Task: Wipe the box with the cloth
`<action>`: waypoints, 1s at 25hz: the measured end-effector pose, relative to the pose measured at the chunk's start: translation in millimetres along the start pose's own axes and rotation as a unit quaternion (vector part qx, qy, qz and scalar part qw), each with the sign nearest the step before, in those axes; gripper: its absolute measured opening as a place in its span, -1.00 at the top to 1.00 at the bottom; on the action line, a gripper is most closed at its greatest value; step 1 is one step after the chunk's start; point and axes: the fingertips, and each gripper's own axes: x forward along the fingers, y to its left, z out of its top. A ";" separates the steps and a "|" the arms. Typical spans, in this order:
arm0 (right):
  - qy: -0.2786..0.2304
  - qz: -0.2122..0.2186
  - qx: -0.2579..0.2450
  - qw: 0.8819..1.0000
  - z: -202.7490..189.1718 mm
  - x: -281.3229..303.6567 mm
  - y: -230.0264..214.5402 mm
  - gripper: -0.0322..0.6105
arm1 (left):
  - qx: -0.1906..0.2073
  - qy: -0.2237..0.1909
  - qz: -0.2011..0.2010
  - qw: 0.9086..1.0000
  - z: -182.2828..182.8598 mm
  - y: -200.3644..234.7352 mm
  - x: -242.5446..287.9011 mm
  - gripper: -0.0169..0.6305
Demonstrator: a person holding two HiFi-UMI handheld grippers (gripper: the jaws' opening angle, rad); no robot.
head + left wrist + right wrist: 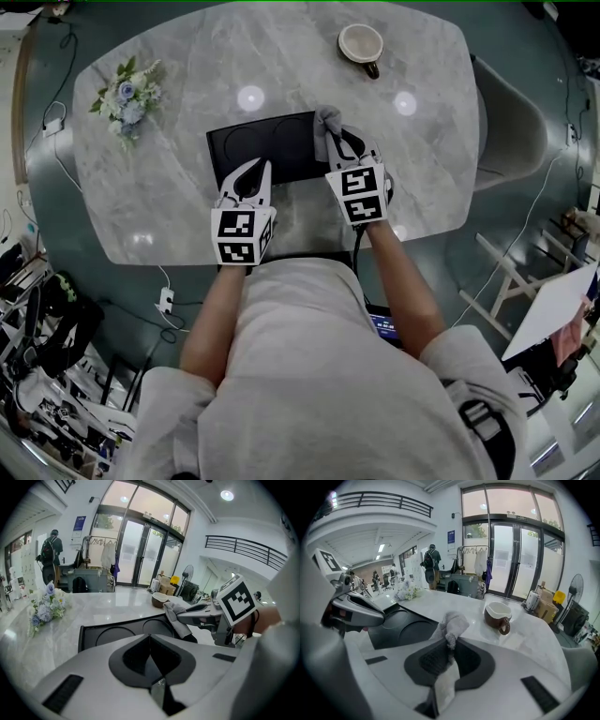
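A flat black box (262, 145) with two round recesses lies in the middle of the marble table (178, 206). My right gripper (339, 142) is shut on a grey cloth (325, 122), and the cloth bunches out past the tips over the box's right end. The right gripper view shows the cloth (452, 622) pinched between the jaws, with the box (405, 627) just left of it. My left gripper (255, 171) is shut with nothing in it, and its tips are at the box's near edge. In the left gripper view the box (117, 632) lies just ahead.
A brown and white cup (361, 45) stands at the far right of the table. A small flower bunch (127, 94) lies at the far left. A grey chair (511, 122) stands against the table's right side. Cables and gear crowd the floor at left.
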 end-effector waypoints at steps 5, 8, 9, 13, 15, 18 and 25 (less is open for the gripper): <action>0.000 0.001 -0.005 1.000 8.6 11.7 -4.4 0.75 | -0.005 0.003 0.006 1.000 -1.8 5.3 0.0 0.87; 0.005 0.000 -0.007 1.000 9.6 16.7 -10.7 0.75 | -0.008 0.003 0.010 1.000 0.3 4.5 1.2 0.87; 0.007 0.000 -0.007 1.000 9.3 18.1 -12.8 0.75 | -0.008 0.004 0.011 1.000 0.9 3.9 1.6 0.87; 0.009 0.003 -0.006 1.000 10.6 22.5 -16.3 0.75 | -0.011 0.004 0.014 1.000 3.4 3.6 2.8 0.87; 0.010 0.004 -0.011 1.000 13.6 24.2 -17.1 0.75 | -0.012 0.005 0.015 1.000 4.2 4.4 3.7 0.87; 0.008 0.000 -0.050 0.999 23.7 26.2 -17.6 0.75 | -0.014 0.006 0.017 1.000 6.6 4.9 6.1 0.87; 0.020 -0.012 -0.172 0.985 39.4 38.0 0.2 0.75 | -0.019 -0.002 0.020 1.000 12.1 10.2 4.0 0.87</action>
